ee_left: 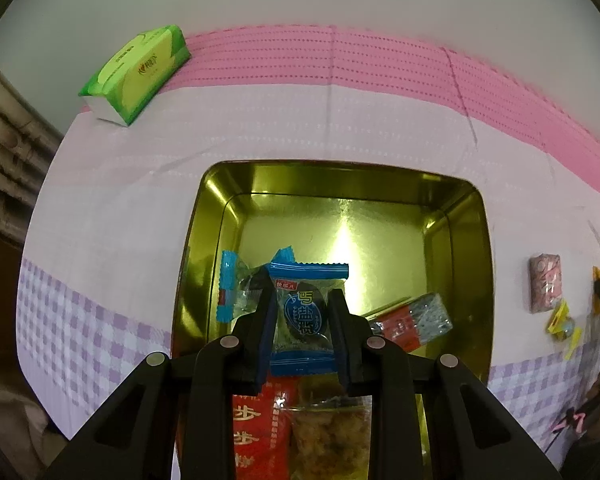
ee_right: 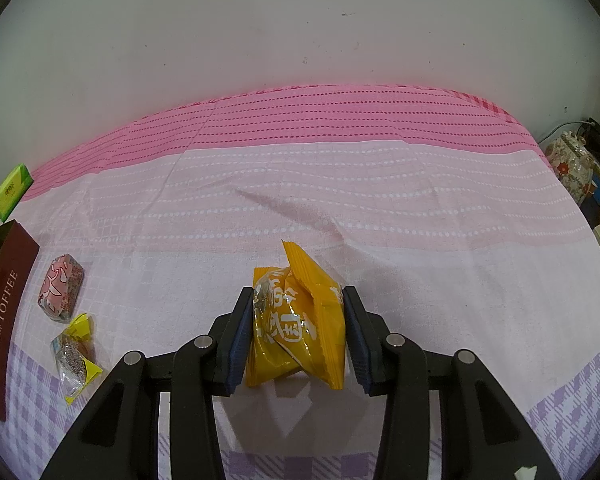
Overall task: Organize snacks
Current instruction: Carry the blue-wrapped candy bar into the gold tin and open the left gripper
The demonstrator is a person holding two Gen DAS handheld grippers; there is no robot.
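Snacks lie partly sorted on a table covered by a pink, white and lilac checked cloth (ee_right: 340,200). The left gripper (ee_left: 303,312) is clamped on a blue-edged clear sachet holding a dark round sweet (ee_left: 306,320), held above the gold-lined rectangular metal tin (ee_left: 466,248). Inside the tin lie another blue-ended clear sachet (ee_left: 234,288) at the left wall, a red and grey wrapped bar (ee_left: 414,320) at the right, and, at the near end, a red packet with white characters (ee_left: 256,432) beside a clear pack of pale crumbly pieces (ee_left: 332,436). The right gripper (ee_right: 298,320) is clamped on a crumpled orange foil packet (ee_right: 300,320) just above the cloth. Left of it, near the tin's dark red outer wall marked TOFFEE (ee_right: 6,312), rest a pink patterned wrapped sweet (ee_right: 61,292) and a yellow-ended clear sachet (ee_right: 76,356). A green tissue pack (ee_left: 138,72) sits at the far left.
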